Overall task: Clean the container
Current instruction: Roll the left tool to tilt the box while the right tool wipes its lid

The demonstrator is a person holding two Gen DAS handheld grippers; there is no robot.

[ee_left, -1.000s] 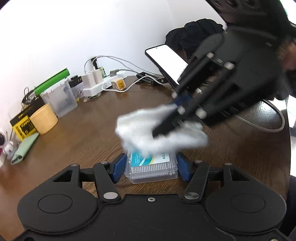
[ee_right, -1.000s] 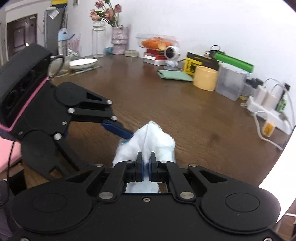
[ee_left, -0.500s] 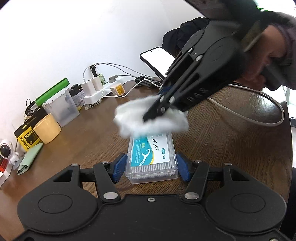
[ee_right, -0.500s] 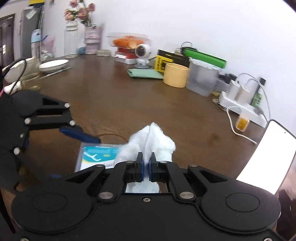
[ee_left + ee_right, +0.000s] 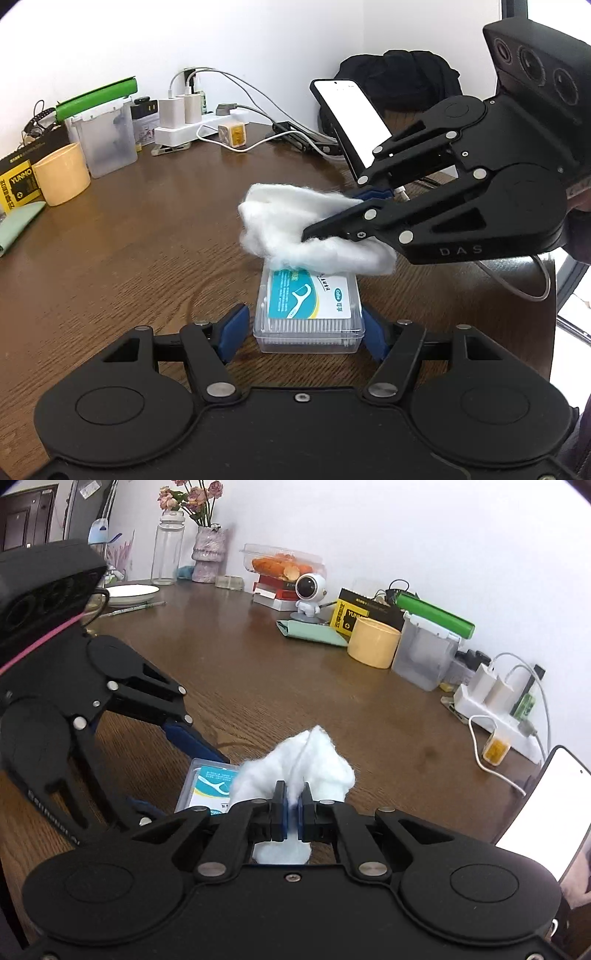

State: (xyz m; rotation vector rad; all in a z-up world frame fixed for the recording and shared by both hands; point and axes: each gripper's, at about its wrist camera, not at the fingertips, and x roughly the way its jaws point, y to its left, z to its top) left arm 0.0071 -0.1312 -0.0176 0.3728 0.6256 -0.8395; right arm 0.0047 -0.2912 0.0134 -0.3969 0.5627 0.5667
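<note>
The container (image 5: 308, 310) is held between the left gripper (image 5: 303, 326) fingers; white cotton (image 5: 295, 225), pinched in the right gripper (image 5: 291, 806) fingers, is pressed on its far end.

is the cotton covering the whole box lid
No, the cotton sits on only the far end of the box; its label shows.

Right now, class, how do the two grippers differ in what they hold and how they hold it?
The left gripper has its jaws set wide, one on each side of the clear floss box on the table; the right gripper has its jaws nearly together, pinching a white cotton wad. The left sits low at table level; the right reaches over the box's far end. Both are black with blue pads.
</note>
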